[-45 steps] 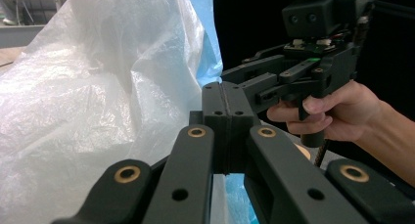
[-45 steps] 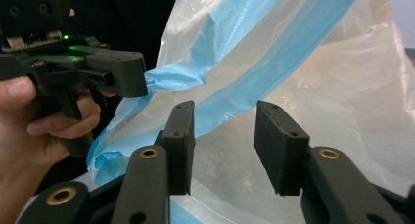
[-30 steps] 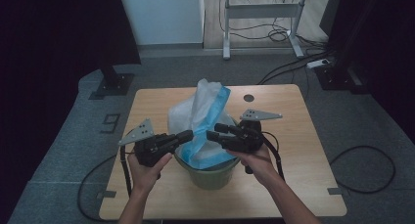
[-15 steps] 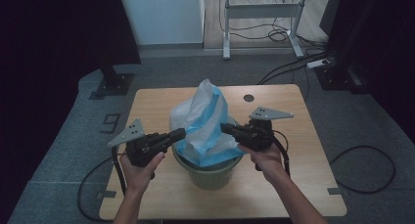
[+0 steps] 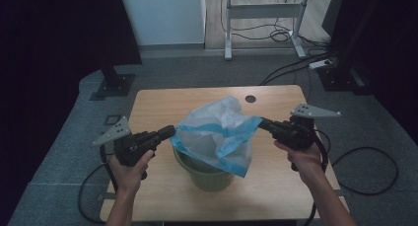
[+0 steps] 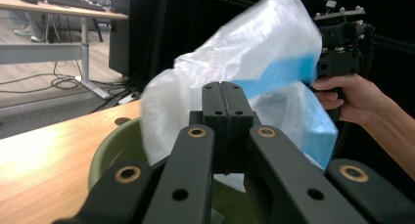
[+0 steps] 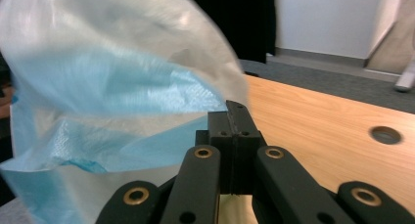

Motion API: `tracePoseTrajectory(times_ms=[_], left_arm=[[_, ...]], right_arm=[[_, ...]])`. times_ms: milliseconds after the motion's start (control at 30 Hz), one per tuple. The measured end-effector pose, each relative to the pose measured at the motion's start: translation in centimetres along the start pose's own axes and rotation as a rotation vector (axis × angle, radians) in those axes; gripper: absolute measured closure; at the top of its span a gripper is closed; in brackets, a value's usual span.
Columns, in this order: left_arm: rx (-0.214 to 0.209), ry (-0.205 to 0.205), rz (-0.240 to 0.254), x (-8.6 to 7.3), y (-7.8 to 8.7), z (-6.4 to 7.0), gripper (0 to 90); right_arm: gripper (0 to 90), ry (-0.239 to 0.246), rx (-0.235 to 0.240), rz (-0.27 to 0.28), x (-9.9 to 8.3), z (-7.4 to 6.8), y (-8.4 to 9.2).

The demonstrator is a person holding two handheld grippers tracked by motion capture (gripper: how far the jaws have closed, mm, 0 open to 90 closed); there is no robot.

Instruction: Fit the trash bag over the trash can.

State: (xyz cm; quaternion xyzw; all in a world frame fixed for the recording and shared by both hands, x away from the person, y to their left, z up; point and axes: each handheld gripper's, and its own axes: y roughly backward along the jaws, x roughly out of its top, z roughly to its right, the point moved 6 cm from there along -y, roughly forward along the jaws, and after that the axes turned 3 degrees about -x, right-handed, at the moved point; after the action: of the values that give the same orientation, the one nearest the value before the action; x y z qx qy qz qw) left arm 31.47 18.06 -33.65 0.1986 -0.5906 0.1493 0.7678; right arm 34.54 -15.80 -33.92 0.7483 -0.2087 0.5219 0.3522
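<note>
The left gripper (image 5: 167,132) is seen with its jaws pressed together on the left edge of a translucent plastic bag with a blue band (image 5: 219,134); in the left gripper view the two black pads (image 6: 226,121) meet with the film pinched between them. The right gripper (image 5: 261,122) is likewise clamped on the opposite edge of the bag, and in the right gripper view its pads (image 7: 235,136) are closed flat on the blue-edged film. The right jaws have just been closing, and the bag's rim is caught between them.

The bag is held stretched between the two grippers, so its long axis runs left to right across the table, from one gripper tip to the other. It hangs directly above a green bucket (image 5: 209,175), which stands on the wooden table (image 5: 157,105) between the person's forearms, slightly nearer the left hand (image 5: 129,164) than the right hand (image 5: 300,154). The lower corner of the bag droops over the bucket's rim on the right side; whether the film touches the rim cannot be told.

Judged from this, the mouth of the bag is being spread so that it can be lowered over or into the bucket; the coming move would turn on keeping the opening centred above the rim.

The inside of the bucket is largely hidden by the bag; nothing can be made out in it.
</note>
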Motion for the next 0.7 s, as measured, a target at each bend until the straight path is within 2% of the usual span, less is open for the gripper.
tracePoseTrajectory(times_ms=[133,233,433,500,600,700], left_arm=[[0.006,0.019,-0.002,-0.4,-0.2,-0.5,90.0],[-0.012,0.016,-0.016,-1.1,-0.9,-0.1,90.0],[0.062,-0.03,-0.081,-2.3,-1.7,1.5,44.3],[0.109,-0.071,-0.118,-2.5,-1.8,2.1,31.5],[0.183,-0.112,-0.166,-2.8,-2.0,2.0,28.9],[0.218,-0.105,-0.191,-3.2,-1.9,1.3,26.0]], right_arm=[[89.4,-0.031,-0.016,0.003,-0.4,1.3,0.6],[89.4,-0.038,-0.012,-0.009,-1.0,1.0,0.0],[89.4,-0.038,-0.02,-0.031,-0.9,-0.6,-2.2],[89.4,-0.037,-0.021,-0.039,-0.6,-1.3,-3.2],[89.4,-0.039,-0.016,-0.039,-0.4,-1.6,-3.5],[89.4,-0.044,-0.009,-0.035,-0.2,-1.8,-3.7]])
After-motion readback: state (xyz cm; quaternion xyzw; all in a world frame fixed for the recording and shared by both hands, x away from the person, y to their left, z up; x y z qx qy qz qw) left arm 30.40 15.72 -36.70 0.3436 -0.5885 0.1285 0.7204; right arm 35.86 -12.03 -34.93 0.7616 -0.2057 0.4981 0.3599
